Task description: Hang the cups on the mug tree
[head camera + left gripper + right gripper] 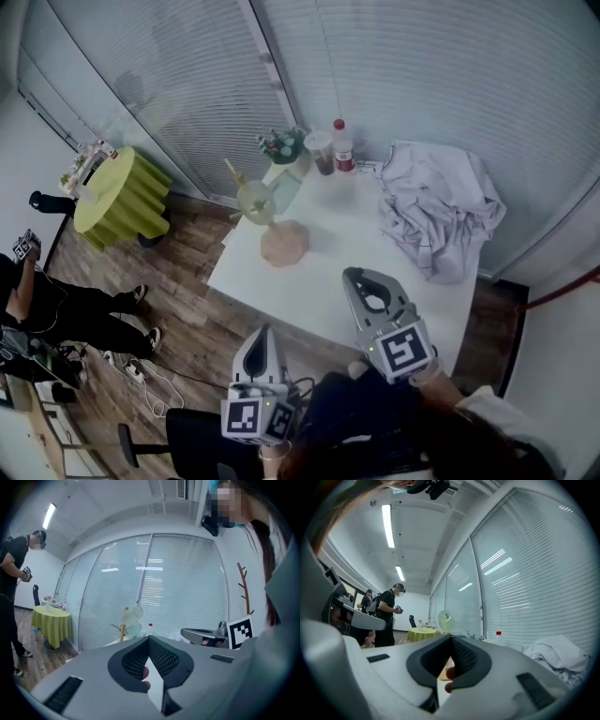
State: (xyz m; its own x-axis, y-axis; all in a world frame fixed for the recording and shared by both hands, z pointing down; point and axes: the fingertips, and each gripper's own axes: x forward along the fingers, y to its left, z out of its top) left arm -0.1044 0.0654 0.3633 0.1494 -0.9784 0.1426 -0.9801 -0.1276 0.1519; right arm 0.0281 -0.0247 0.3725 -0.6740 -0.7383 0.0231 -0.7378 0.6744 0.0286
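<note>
With cups [255,199] hung on the mug tree [284,242] at centre, the left gripper [262,334] and right gripper [360,284] idle low, jaws pressed together, empty.

Wooden mug tree [284,244] upright on white table [375,272], two pale cups [255,200] hung

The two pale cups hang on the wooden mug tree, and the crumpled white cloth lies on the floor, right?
The crumpled white cloth lies on the white table, not the floor, as the head view shows. The two pale cups do hang on the wooden mug tree.
</note>
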